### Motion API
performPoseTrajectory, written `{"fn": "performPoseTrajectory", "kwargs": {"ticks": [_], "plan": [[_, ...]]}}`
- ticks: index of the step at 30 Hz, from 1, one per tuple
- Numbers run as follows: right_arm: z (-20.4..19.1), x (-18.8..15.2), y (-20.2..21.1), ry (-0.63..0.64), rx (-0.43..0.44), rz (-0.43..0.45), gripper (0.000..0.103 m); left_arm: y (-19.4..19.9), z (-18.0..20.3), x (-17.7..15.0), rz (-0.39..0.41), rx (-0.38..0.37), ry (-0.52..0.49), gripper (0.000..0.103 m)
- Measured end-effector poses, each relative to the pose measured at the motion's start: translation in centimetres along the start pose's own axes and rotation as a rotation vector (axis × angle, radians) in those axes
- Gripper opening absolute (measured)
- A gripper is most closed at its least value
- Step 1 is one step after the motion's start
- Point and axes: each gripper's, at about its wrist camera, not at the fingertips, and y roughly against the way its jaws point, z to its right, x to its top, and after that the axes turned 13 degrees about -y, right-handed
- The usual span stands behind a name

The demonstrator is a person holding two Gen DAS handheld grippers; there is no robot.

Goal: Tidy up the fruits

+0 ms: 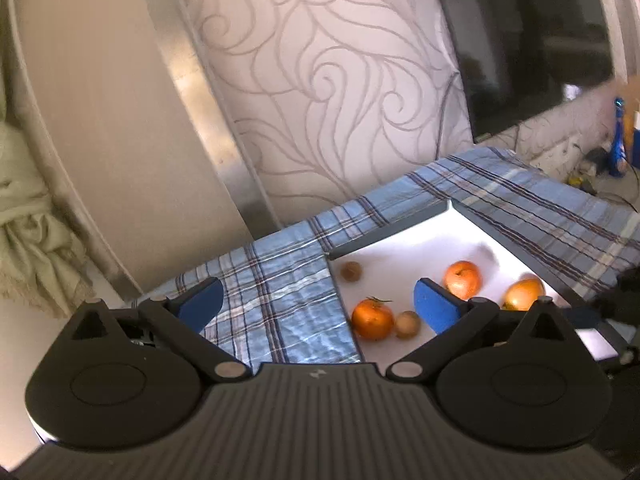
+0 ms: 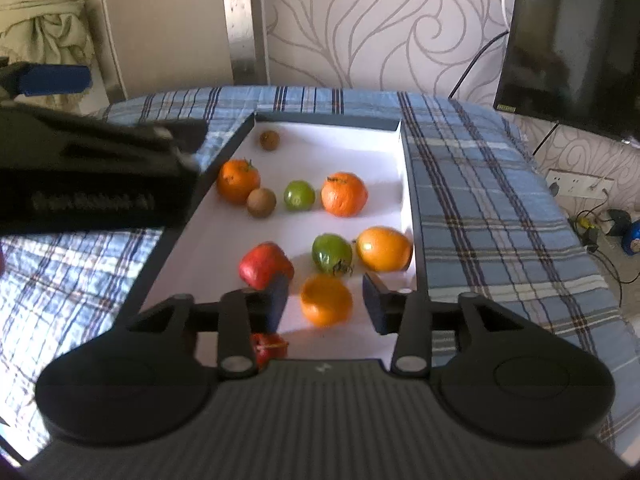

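A shallow white tray [image 2: 224, 240] with dark walls lies on a blue plaid cloth and holds several fruits. In the right wrist view my right gripper [image 2: 326, 300] is open, its blue pads either side of an orange fruit [image 2: 326, 300] at the tray's near end, without touching it. Around it lie a red fruit [image 2: 265, 265], a green fruit [image 2: 331, 253] and a yellow-orange fruit [image 2: 384, 249]. Farther back are two tangerines [image 2: 344, 194], a green fruit [image 2: 299, 195] and two brown fruits [image 2: 261, 201]. My left gripper [image 1: 320, 306] is open and empty over the tray's left edge [image 1: 340, 304].
The plaid cloth [image 2: 480, 200] covers the table on all sides of the tray. A patterned wall and a dark TV screen [image 2: 572, 40] stand behind. Cables and a wall socket [image 2: 576, 184] are at the right. A second red fruit [image 2: 269, 347] sits under my right gripper.
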Motion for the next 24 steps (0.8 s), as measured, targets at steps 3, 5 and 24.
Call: {"fn": "performPoseTrajectory", "kwargs": {"ticks": [3,5,24], "plan": [[-0.4,0.3,0.4,0.003,-0.006,0.01,0.046,0.4,-0.5,0.0,0.028,-0.09,0.026,0.103],[-0.5,0.4,0.7,0.004,-0.018,0.02,0.046,0.7,-0.5,0.1,0.031,-0.096,0.035,0.103],[-2.1,0.4,7.7,-0.123,-0.17,0.096,0.046,3.8,-3.1,-1.0,0.017,-0.313,0.162,0.103]]}}
